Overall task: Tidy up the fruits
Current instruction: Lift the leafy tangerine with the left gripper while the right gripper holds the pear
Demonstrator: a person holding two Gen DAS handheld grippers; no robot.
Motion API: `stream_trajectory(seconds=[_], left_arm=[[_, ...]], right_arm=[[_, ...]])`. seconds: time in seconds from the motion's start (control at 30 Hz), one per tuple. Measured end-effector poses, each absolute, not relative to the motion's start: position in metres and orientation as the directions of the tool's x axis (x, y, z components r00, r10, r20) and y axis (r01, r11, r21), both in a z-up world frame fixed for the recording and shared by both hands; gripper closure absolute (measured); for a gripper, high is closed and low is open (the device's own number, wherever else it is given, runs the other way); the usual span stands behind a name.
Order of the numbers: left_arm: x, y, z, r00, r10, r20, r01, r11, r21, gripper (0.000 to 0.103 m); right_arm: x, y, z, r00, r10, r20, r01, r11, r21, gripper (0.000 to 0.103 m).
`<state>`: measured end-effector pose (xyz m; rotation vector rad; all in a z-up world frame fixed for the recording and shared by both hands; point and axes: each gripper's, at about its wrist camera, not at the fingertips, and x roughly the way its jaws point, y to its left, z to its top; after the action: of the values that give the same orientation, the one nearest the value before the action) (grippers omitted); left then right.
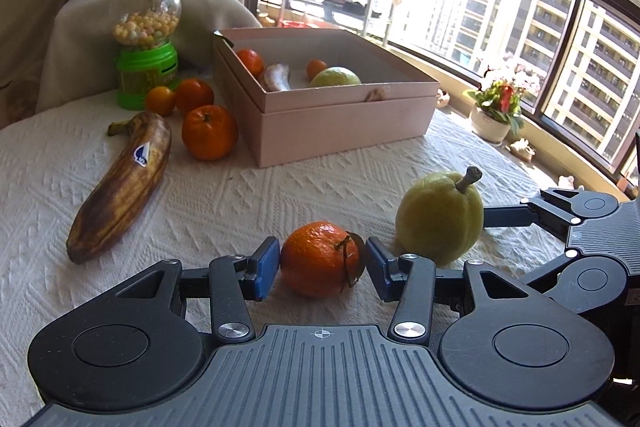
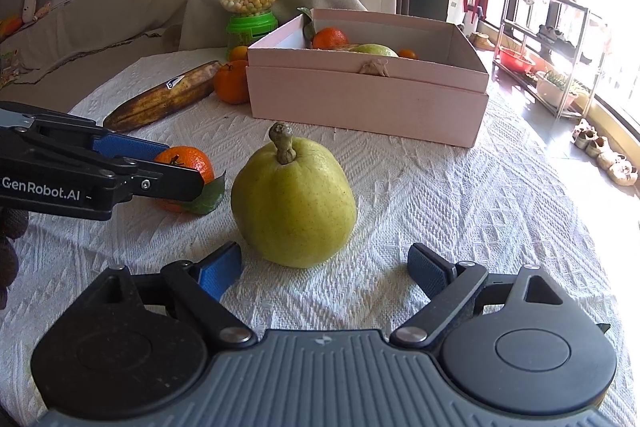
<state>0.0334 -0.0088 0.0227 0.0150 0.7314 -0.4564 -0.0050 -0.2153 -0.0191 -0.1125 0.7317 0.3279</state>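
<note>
Lettering "GenRobot.AI" marks our left gripper (image 2: 176, 163), jaws clasping the tangerine (image 1: 319, 259); right gripper (image 2: 324, 269) gapes (pear (image 2: 294, 203) untouched).

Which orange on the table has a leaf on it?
The orange between the left gripper's fingers, beside the pear. A leaf hangs from its stem; the three oranges by the banana have none.

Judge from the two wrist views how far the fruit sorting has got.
Done: the pink box already holds tangerines, a pear and a banana. In hand: the left gripper brackets a leafy tangerine, grip unclear; the right gripper stands open before the pear. Left: those two, the brown banana and three tangerines by the candy dispenser.
</note>
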Motion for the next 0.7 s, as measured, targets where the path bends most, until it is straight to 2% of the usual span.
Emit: stream_trajectory(seconds=[0.17, 0.53, 0.63, 0.7], left_arm=[[0.034, -0.009, 0.023, 0.651, -0.394, -0.648, 0.405, 0.903, -0.142, 0.051], [0.032, -0.003, 0.021, 0.646, -0.407, -0.645, 0.408, 0.899, -0.160, 0.053], [0.031, -0.002, 0.021, 0.641, -0.409, -0.650, 0.411, 0.898, -0.159, 0.053], [0.032, -0.002, 0.020, 0.639, -0.410, -0.651, 0.408, 0.898, -0.165, 0.052]], right_arm=[[-0.002, -0.216, -0.020, 0.684, 0.249, -0.686, -0.328, 0.945, 0.017, 0.000], [0.001, -0.217, -0.016, 0.662, 0.268, -0.700, -0.351, 0.936, 0.026, 0.000], [-0.002, -0.221, -0.008, 0.667, 0.321, -0.673, -0.372, 0.925, 0.072, 0.005], [-0.003, -0.220, 0.000, 0.686, 0.345, -0.640, -0.388, 0.918, 0.080, 0.005]])
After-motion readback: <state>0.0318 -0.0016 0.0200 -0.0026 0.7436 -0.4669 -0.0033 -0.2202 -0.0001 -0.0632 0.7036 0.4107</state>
